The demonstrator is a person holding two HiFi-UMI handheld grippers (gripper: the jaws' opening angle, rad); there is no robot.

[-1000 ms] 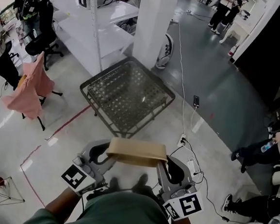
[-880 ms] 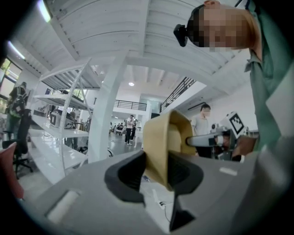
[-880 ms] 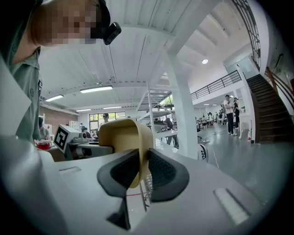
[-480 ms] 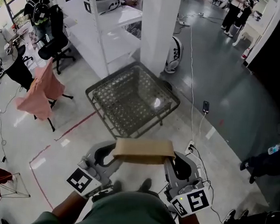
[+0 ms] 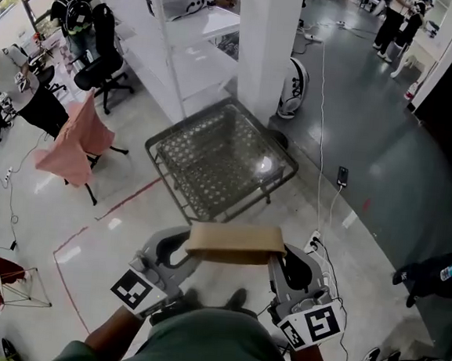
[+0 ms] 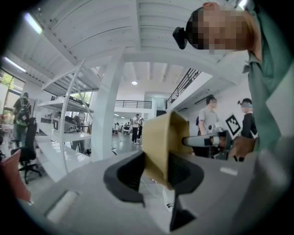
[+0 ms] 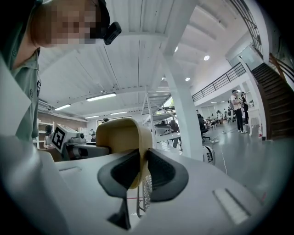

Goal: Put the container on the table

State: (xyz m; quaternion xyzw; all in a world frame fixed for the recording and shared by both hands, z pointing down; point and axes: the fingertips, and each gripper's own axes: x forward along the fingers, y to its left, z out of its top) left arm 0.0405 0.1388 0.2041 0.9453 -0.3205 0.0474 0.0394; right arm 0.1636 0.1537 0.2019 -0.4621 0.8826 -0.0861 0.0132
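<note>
**Two-handed carry, head view.** The container (image 5: 236, 243), a flat tan cardboard box, hangs in the air between the two claws, close in front of the person's torso and touching nothing else. The left gripper (image 5: 176, 252) is clenched on a fold of cardboard at the box's left end. The right gripper (image 5: 289, 269) is clenched on the thin wall at its right end. Each gripper view shows cardboard pinched between the dark pads. Gripping opposite ends likely serves to keep the box level and stop it swinging, which a single pinch on one thin wall could hardly do. The mesh-topped table (image 5: 212, 163) stands ahead of both claws and lower, well apart from the box. Judged stage: transport toward the table, with set-down not yet begun. Both pinches should hold until the box's base rests on the mesh, since a one-sided release would tip it.
</note>
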